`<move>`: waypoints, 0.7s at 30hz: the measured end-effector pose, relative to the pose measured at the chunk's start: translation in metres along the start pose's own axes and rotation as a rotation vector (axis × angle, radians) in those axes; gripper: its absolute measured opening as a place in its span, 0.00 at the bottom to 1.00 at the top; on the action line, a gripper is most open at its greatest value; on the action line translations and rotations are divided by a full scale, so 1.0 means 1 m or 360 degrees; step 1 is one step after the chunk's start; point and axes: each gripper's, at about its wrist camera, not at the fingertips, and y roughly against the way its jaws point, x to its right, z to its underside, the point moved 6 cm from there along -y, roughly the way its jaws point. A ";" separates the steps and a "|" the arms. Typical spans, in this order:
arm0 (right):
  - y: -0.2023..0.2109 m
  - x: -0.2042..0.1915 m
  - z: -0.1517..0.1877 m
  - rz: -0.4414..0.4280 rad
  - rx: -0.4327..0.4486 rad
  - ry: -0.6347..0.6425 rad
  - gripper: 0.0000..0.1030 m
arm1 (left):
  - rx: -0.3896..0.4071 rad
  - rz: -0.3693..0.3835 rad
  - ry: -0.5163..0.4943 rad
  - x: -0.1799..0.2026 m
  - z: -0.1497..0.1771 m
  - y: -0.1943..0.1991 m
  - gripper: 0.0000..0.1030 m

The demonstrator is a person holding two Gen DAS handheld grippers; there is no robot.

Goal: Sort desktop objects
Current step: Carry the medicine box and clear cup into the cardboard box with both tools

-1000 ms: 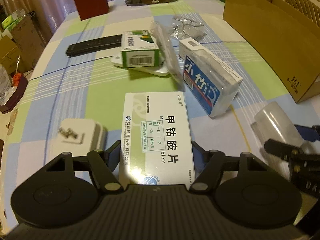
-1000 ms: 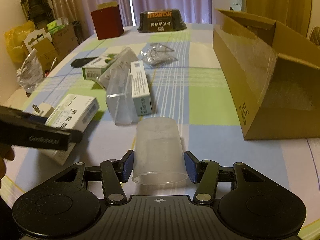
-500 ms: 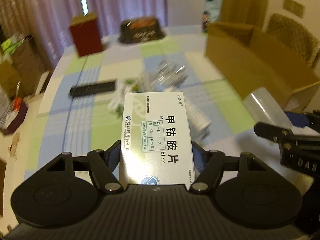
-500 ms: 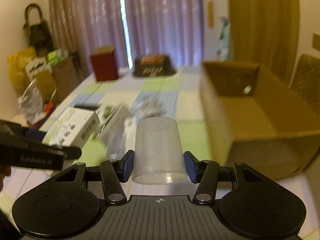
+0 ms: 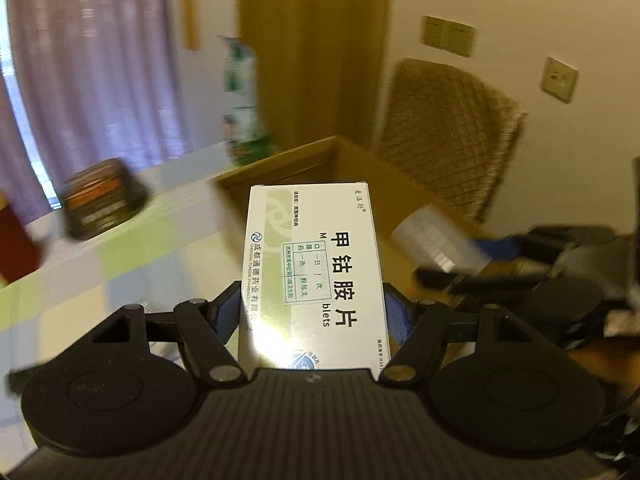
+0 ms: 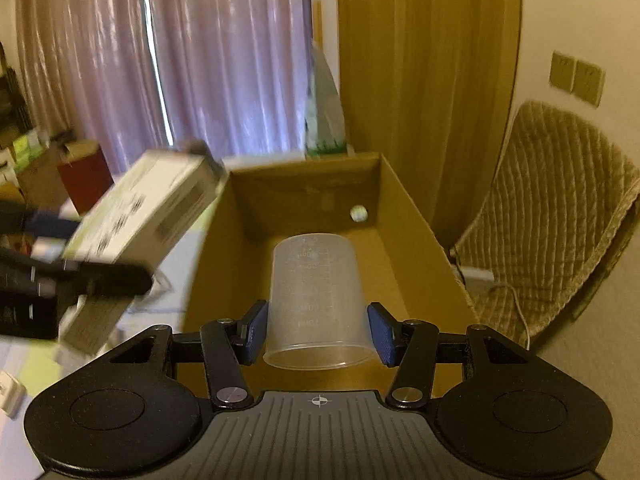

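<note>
- Since a second ago both grippers have lifted off the counter [image 5: 120,264] and swung toward the open cardboard box [image 6: 416,248]; the clutter of packets that lay ahead of them has dropped out of view.
- The left gripper [image 5: 314,314] has its jaws closed on the long sides of the white medicine box [image 5: 312,264], which is held in the air with its printed face up, pointing at the near corner of the cardboard box.
- The right gripper [image 6: 317,330] has its jaws pressed against the clear plastic measuring cup [image 6: 316,300] near its rim, mouth toward the camera, base pointing into the cardboard box, above its floor.
- A small pale ball-like thing [image 6: 359,213] lies at the far end of the cardboard box.
- Handling, as I judge it: the medicine box is light, thin card and would dent under a hard squeeze; its long edges are the stiffest hold.
- The cup looks light, smooth and springy; the tapered wall could slip, so the rolled rim is the safer place to grip.
</note>
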 end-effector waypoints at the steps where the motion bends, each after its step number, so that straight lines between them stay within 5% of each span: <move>1: -0.005 0.006 0.000 0.0001 -0.0033 0.0009 0.51 | -0.0017 0.0015 -0.0027 0.004 -0.007 -0.011 0.65; 11: -0.052 0.028 0.017 -0.0072 -0.0286 0.0044 0.51 | -0.0272 0.0076 -0.0233 0.024 -0.025 -0.116 0.65; 21: -0.063 0.034 0.028 -0.0088 -0.0332 0.0080 0.51 | -0.0360 0.0032 -0.0285 0.019 -0.006 -0.145 0.67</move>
